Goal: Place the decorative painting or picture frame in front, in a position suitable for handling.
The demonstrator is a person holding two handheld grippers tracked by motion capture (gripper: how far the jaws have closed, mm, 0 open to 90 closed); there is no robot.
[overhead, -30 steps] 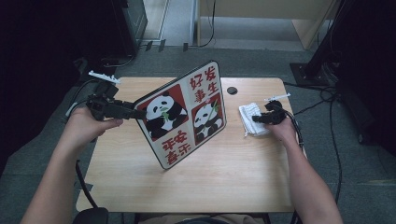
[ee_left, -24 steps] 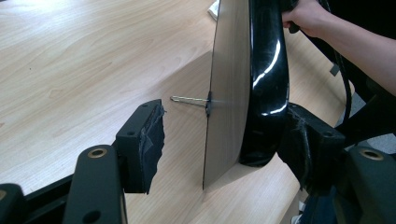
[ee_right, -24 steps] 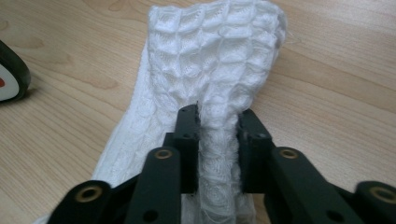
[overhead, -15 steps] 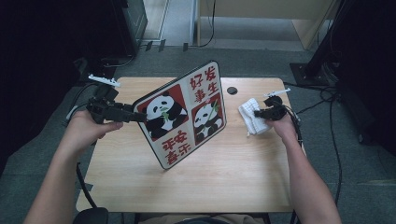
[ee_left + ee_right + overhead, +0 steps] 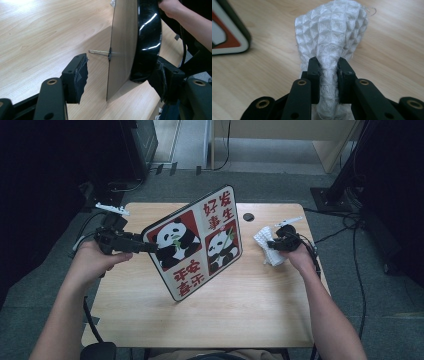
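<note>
In the right gripper view our right gripper (image 5: 328,67) is pinched on a bunched white waffle-weave cloth (image 5: 332,32), both pads pressing the fabric; the jaws have just eased a touch wider but the cloth is clamped between them, its far end hanging toward the wooden table (image 5: 392,50); corner of the panda board (image 5: 229,37) shows at left. In the left gripper view our left gripper (image 5: 120,75) straddles the board's edge (image 5: 123,45): right pad against the glossy black rim, left pad (image 5: 81,75) standing clear of the grey back, so we read it as a loose hold, and can't tell if it truly clamps. A thin wire stand (image 5: 100,51) sticks out of the back. High view: left gripper (image 5: 131,245) at the board's left edge, board (image 5: 197,242) propped tilted with its lower corner on the table (image 5: 250,315), panda face toward us; right gripper (image 5: 275,244) with cloth (image 5: 265,247) near the table's right edge, well apart from the board, by a dark round spot (image 5: 248,216). Progress, our judgement: looks like wiping the board; cloth picked up, board steadied, wiping not yet begun, cloth has to be brought across to the face. Gripper views give the pad contact and the board's back and wire; the high view gives the printed face and the gap between cloth and board
</note>
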